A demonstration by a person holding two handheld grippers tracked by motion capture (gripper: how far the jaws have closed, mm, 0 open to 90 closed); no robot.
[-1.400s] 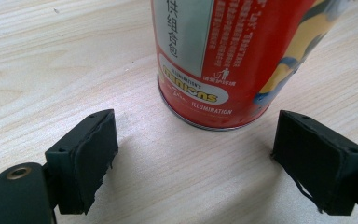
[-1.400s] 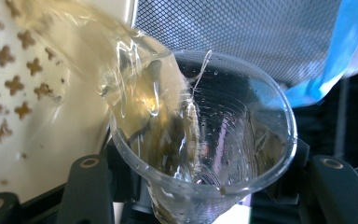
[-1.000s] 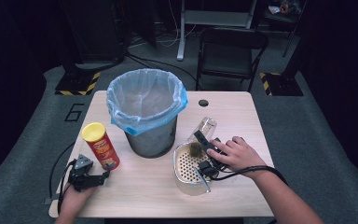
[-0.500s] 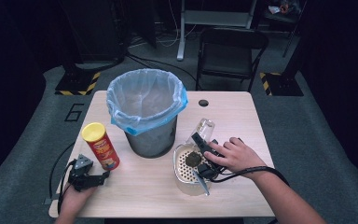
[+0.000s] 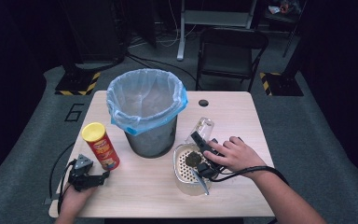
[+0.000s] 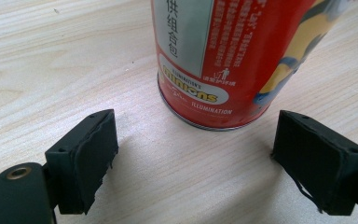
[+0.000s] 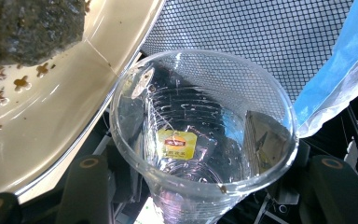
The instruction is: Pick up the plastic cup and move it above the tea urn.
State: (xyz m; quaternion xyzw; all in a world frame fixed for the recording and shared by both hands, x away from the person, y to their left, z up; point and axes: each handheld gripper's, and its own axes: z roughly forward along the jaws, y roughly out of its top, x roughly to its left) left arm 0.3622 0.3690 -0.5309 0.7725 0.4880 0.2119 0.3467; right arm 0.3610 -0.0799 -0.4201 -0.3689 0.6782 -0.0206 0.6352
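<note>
Clear cup (image 7: 200,140) (tipped) nearer strainer (image 5: 186,179)

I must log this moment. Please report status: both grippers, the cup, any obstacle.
Left gripper open, can just ahead. Right gripper shut on cup, tilted over tray; tea bag tag inside. Bin close by.

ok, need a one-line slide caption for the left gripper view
Open left gripper on the wooden table, jaws straddling the base of an upright red snack can.
</note>
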